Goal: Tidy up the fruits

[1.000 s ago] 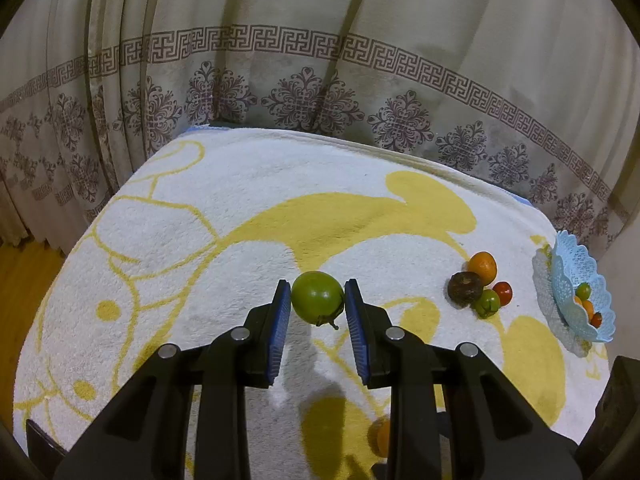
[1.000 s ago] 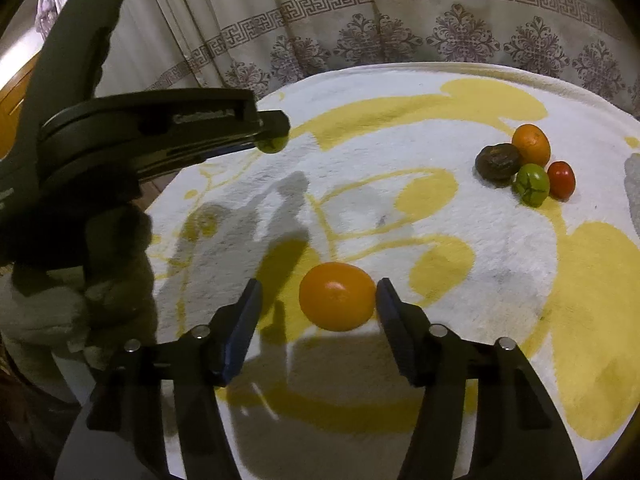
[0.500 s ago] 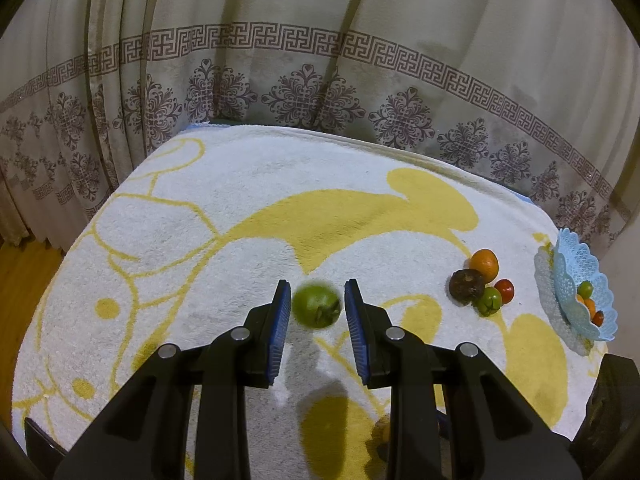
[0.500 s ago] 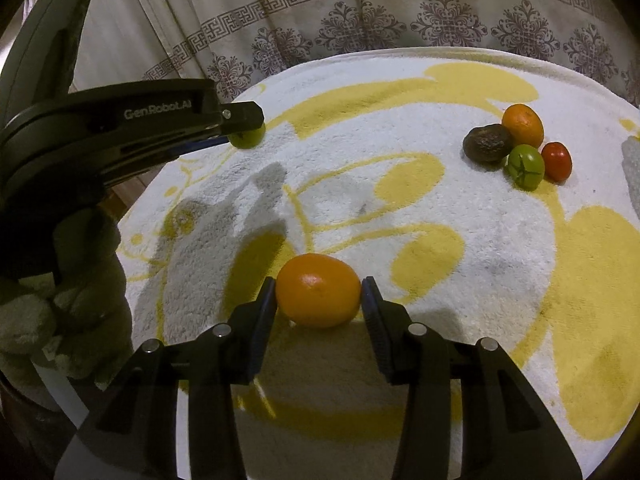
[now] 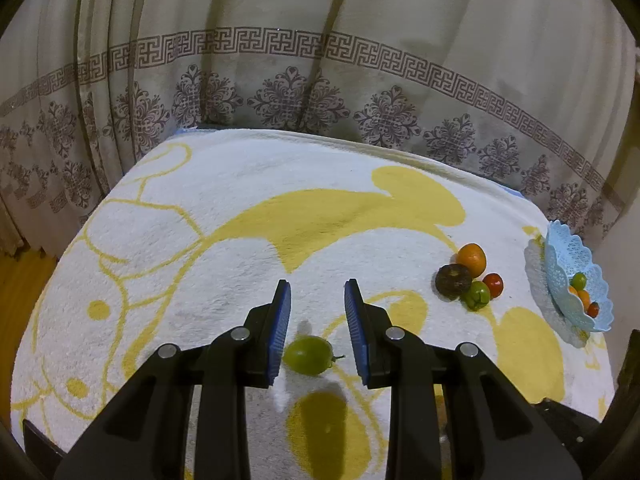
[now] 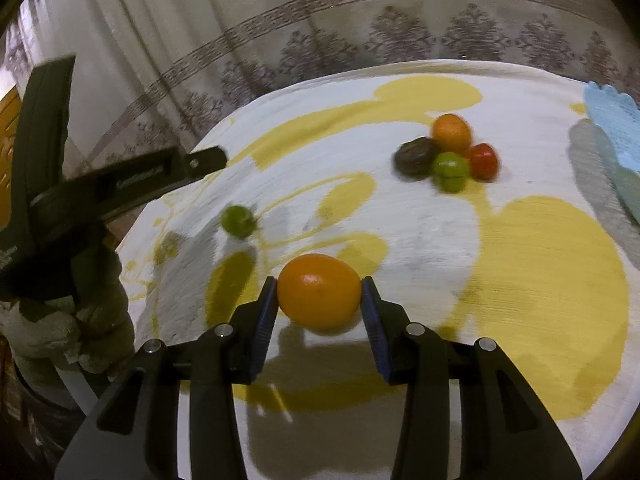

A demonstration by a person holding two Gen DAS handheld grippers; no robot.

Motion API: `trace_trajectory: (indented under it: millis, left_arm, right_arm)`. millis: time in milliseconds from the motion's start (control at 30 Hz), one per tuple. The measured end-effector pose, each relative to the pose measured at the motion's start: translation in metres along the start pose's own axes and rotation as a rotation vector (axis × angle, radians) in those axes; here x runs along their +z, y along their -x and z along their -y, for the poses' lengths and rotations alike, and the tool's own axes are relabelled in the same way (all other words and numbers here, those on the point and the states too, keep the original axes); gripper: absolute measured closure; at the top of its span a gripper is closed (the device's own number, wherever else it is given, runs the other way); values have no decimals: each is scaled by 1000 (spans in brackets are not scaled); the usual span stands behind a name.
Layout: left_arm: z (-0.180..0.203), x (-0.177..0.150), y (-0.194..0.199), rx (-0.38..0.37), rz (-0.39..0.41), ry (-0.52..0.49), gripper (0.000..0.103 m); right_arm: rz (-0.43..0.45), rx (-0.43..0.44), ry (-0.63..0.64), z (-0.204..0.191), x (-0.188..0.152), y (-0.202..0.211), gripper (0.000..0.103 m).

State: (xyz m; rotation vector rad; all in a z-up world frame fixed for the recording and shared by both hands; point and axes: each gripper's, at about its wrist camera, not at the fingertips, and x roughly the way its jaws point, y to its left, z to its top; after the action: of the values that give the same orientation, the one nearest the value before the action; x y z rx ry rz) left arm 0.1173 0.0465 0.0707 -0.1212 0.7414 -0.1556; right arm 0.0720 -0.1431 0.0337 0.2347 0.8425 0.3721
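Note:
My left gripper [image 5: 318, 300] is open and empty above the towel. A green fruit [image 5: 309, 355] lies loose on the towel below its fingers; it also shows in the right wrist view [image 6: 238, 221]. My right gripper [image 6: 319, 294] is shut on a large orange fruit [image 6: 319, 290] just above the towel. A cluster lies at the right: an orange fruit [image 5: 472, 258], a dark brown fruit [image 5: 453, 279], a green fruit [image 5: 477, 295] and a red fruit [image 5: 493, 284]. A light blue basket [image 5: 576, 264] at the far right holds small fruits.
A white towel with yellow patterns [image 5: 240, 200] covers the table. A patterned curtain [image 5: 320, 80] hangs close behind it. The left gripper's body and the gloved hand [image 6: 80, 308] fill the left of the right wrist view.
My left gripper let go of the green fruit, which dropped onto the towel. My right gripper closed on the orange fruit and lifted it, swinging toward the fruit cluster.

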Motion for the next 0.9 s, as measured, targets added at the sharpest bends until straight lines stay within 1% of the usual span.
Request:
trace_trajectory:
  millis: [100, 133, 167, 233, 400, 500, 533, 600, 667, 733, 900]
  left_arm:
    - [-4, 0, -6, -5, -28, 16, 74]
    - [-5, -1, -8, -7, -41, 25, 72]
    - [-6, -1, -11, -11, -55, 33, 63]
    - [-8, -2, -15, -21, -80, 41, 49]
    - [-2, -10, -25, -17, -119, 7, 49]
    - [3, -18, -36, 13, -149, -26, 49]
    - [3, -21, -41, 32, -165, -33, 52]
    - [4, -26, -51, 50, -192, -44, 62]
    - [7, -27, -50, 66, -178, -70, 67]
    - [7, -27, -49, 53, -171, -66, 73]
    - [6, -23, -42, 24, -146, -49, 73]
  right_arm:
    - [16, -11, -17, 6, 1, 7, 60]
    - [20, -15, -23, 8, 1, 9, 60]
    - [24, -18, -26, 10, 1, 11, 60]
    - [30, -22, -36, 13, 0, 15, 60]
    - [39, -33, -54, 20, -3, 21, 60]
    - [46, -37, -60, 22, -4, 26, 60]
    - [49, -38, -61, 23, -4, 27, 60]
    - [54, -39, -65, 23, -5, 30, 60]
    - [60, -40, -69, 25, -5, 32, 60]
    - [64, -42, -73, 26, -5, 33, 60]
    - [82, -59, -77, 30, -5, 40, 60]
